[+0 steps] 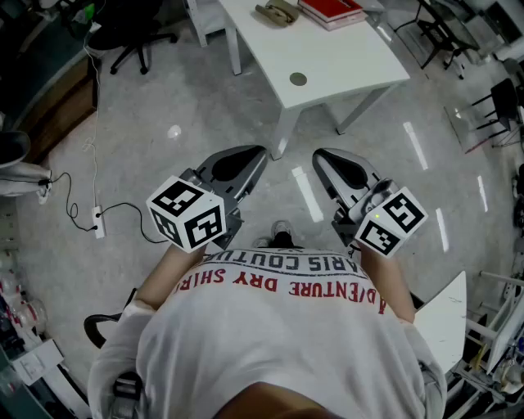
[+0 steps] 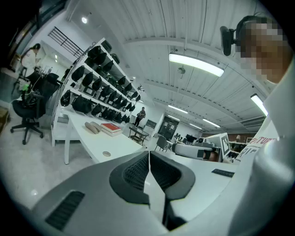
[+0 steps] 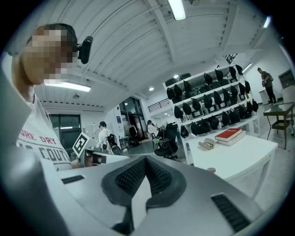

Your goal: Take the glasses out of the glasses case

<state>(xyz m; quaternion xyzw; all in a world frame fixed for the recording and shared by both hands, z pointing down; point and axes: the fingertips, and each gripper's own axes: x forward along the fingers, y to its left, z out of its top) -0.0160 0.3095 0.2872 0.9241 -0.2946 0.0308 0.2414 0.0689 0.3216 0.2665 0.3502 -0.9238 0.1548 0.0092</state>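
Observation:
A tan glasses case (image 1: 278, 11) lies shut on the far end of a white table (image 1: 327, 57), beside a red book (image 1: 332, 10). The case shows small in the left gripper view (image 2: 92, 127) and in the right gripper view (image 3: 207, 144). No glasses are visible. I hold both grippers side by side in front of my chest, over the floor and well short of the table. My left gripper (image 1: 255, 155) (image 2: 148, 161) is shut with nothing between its pads. My right gripper (image 1: 321, 157) (image 3: 145, 168) is shut and empty too.
A black office chair (image 1: 135, 41) stands left of the table. A power strip with its cable (image 1: 98, 221) lies on the floor at the left. Shelves of black bags (image 2: 92, 92) stand behind the table. Other people stand far off.

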